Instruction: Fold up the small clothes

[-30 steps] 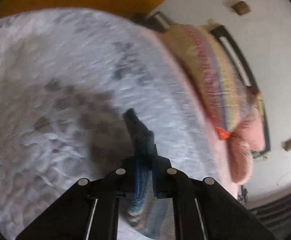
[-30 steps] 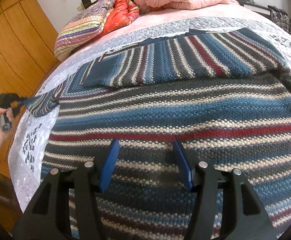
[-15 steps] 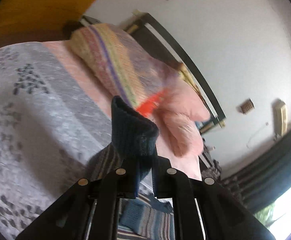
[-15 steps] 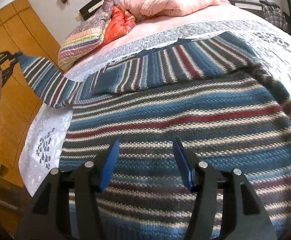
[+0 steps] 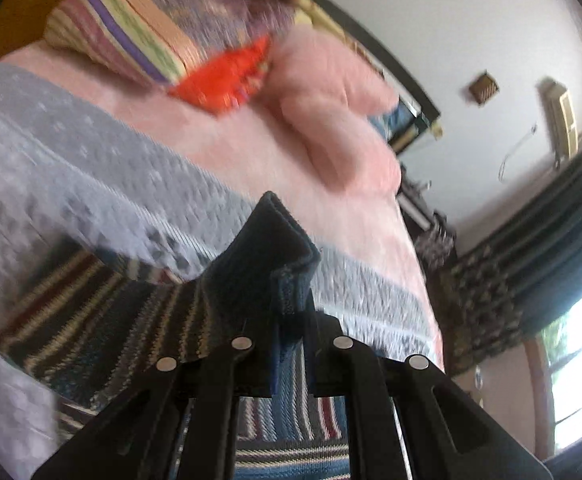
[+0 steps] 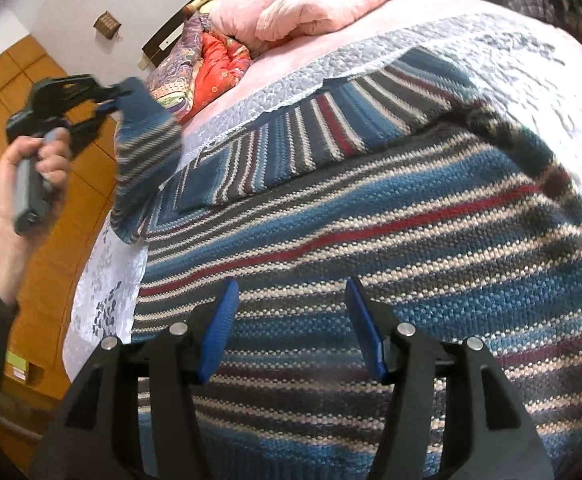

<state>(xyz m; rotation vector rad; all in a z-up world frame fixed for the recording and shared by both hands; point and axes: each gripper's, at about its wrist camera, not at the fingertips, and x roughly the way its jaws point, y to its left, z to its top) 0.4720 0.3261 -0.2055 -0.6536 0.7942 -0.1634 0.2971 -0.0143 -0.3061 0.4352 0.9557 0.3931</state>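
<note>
Left tool (image 6: 109, 98) risen, clamping sweater (image 6: 371, 240) cuff; right tool (image 6: 291, 332) agape, over bedspread (image 6: 103, 264)

We see a pink duvet (image 6: 307, 4) heaped beside a striped pillow (image 5: 139, 28) at the bedhead. A lilac patterned bedspread (image 6: 531, 64) covers our bed; orange wardrobe panels (image 6: 7, 76) stand alongside.

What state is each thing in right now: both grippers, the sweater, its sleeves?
left gripper: shut on the sleeve cuff, raised above the bed.
right gripper: open, empty, over the sweater body.
striped sweater: spread flat on the bedspread.
left sleeve: lifted off the bed, hanging from the cuff.
other sleeve: folded across the chest.
</note>
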